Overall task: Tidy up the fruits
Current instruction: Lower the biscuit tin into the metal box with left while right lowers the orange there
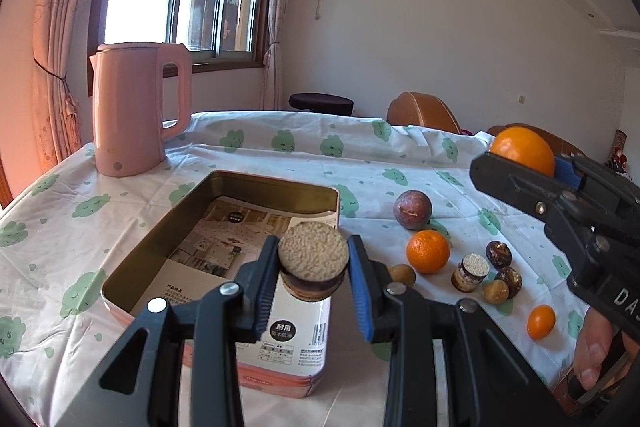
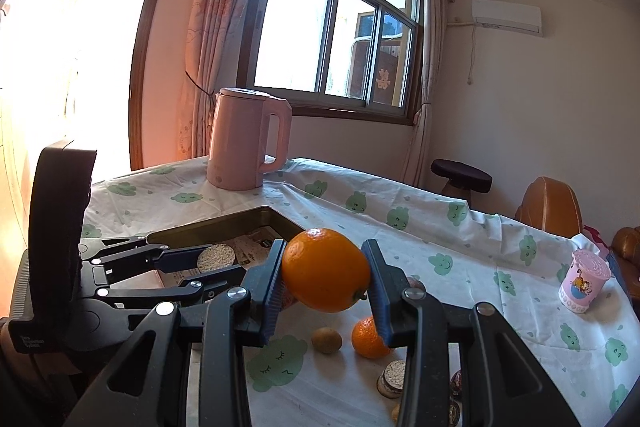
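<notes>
Left hand-held gripper clamped on a round snack with a grainy top, held above the open tin box. Right hand-held gripper clamped on a large orange, held off the tabletop. Passion fruit, tangerine, kumquat lie loose beside the tin. Pink kettle near far edge.

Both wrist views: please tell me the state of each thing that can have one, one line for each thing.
left gripper: shut on the sesame-topped date, above the tin.
right gripper: shut on the big orange, lifted off the table.
sesame-topped date: held in the air.
big orange: held in the air.
tin: open, only a printed sheet inside.
pink kettle: upright, lid closed.
mandarin: lying on the tablecloth.
pink cup: upright, lidded.
</notes>
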`<state>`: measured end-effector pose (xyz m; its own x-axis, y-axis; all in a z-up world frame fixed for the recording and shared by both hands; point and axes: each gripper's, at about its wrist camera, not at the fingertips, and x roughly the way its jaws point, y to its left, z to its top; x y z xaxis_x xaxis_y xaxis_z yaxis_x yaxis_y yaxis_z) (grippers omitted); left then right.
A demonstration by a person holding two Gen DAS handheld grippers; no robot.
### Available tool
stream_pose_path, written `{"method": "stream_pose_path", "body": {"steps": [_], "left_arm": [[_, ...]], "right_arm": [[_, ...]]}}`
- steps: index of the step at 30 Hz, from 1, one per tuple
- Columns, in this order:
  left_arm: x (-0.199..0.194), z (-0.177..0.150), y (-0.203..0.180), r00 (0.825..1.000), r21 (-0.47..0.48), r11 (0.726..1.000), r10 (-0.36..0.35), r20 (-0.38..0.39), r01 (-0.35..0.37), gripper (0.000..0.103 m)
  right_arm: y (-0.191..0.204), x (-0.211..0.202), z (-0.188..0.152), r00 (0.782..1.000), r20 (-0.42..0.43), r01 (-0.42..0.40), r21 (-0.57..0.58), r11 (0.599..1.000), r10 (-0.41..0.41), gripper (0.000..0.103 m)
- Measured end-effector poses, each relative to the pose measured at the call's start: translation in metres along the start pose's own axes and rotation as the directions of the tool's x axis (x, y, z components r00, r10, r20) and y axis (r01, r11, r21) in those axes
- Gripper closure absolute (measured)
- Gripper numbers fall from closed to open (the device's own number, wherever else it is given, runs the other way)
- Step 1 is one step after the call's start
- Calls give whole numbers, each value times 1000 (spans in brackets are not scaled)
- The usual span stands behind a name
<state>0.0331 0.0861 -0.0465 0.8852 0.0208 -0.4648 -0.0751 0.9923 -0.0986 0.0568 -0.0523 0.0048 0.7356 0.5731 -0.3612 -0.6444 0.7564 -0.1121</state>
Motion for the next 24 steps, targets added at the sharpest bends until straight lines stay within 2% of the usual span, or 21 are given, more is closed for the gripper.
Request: {"method": "stream_pose_path", "body": {"steps": [8,24], "left_arm": [[12,4,19,998,-5,999,54,-23,-54,68],[30,10,43,993,2,995,102,-65,-102,68]], "right_arm": [[7,18,12,1000,1,-15,-18,1000,15,63],[19,64,18,997,-53,-53,2,999,53,63]]}}
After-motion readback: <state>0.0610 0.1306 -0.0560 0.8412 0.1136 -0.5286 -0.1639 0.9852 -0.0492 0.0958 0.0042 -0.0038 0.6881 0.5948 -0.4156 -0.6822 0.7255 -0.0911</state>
